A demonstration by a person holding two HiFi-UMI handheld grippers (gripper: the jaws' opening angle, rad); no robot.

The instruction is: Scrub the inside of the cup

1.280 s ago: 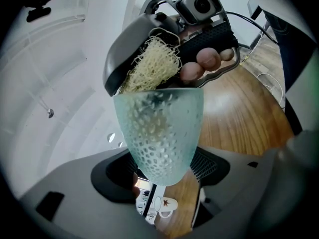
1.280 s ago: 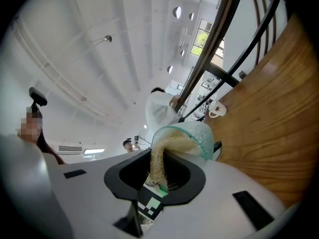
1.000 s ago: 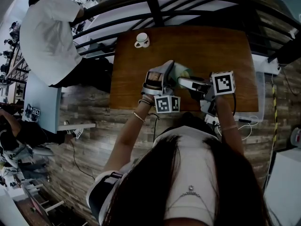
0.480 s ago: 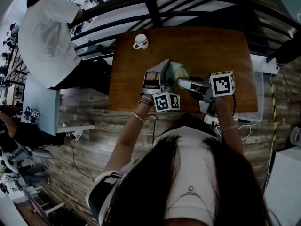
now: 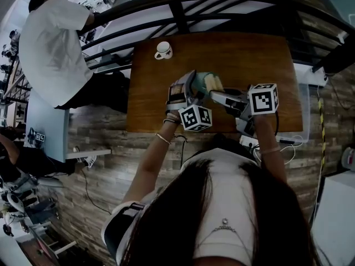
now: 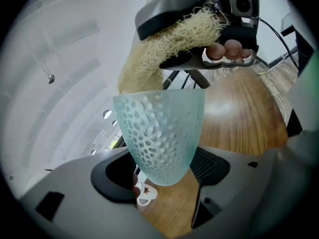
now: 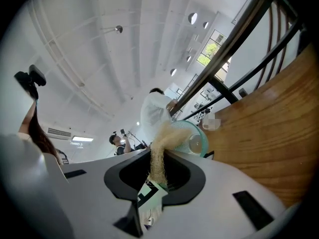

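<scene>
Pale green dimpled glass: that is the one cup [image 6: 162,133] I have, clenched at its lower part between the jaws of my left hand-held gripper [image 6: 162,174]. It is tipped so that its mouth faces my other hand. In the head view it sits over the near middle of the wooden tabletop [image 5: 249,54], though I cannot tell whether it touches the wood.

My right hand-held gripper [image 7: 157,176] is clamped on one straw-coloured loofah scrubber [image 7: 158,158], whose loose end reaches past the rim into the cup.

So: two hand-held grippers, both gripping, each with one marker cube (two cubes in all). One small white mug [image 5: 165,50] stands alone at the far left corner of the tabletop, well apart from the cup. One person in a white shirt [image 5: 55,43] stands beyond the railing.
</scene>
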